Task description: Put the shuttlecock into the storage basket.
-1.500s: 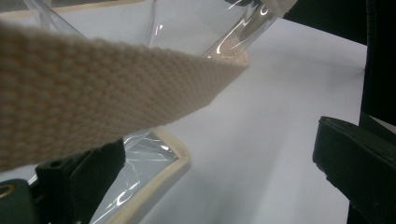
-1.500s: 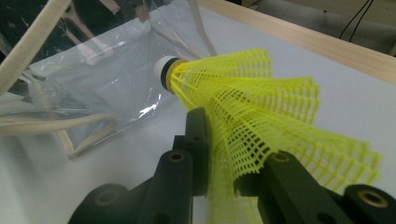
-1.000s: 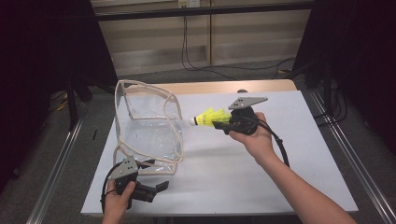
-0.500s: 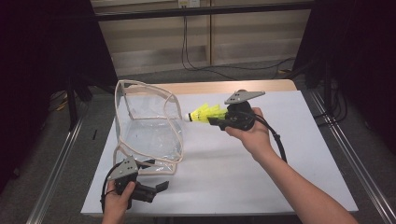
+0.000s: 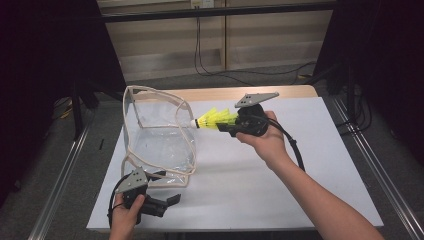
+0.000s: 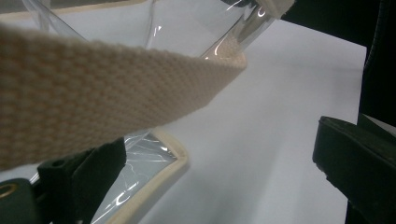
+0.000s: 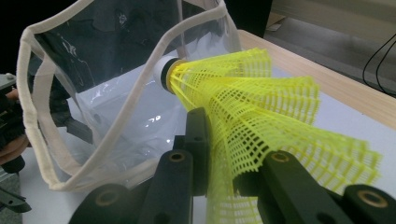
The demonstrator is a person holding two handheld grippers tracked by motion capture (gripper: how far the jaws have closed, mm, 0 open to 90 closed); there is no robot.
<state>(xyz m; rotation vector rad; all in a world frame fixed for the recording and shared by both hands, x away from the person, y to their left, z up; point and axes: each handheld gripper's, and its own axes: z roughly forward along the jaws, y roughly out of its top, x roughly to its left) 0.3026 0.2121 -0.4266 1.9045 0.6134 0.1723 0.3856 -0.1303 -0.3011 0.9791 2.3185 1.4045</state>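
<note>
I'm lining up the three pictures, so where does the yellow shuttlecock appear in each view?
High view: the shuttlecock is at centre, held in the right gripper, cork tip at the clear bag's rim.
Left gripper view: not in it; the bag's strap crosses here.
Right gripper view: shuttlecock centre-right, close up.
Shared landmark: the clear bag's beige trim.

black hand-held gripper (image 5: 226,128) — grey triangular plate, trailing cable

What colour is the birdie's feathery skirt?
The shuttlecock skirt is bright yellow mesh, clearest in the right gripper view.
</note>
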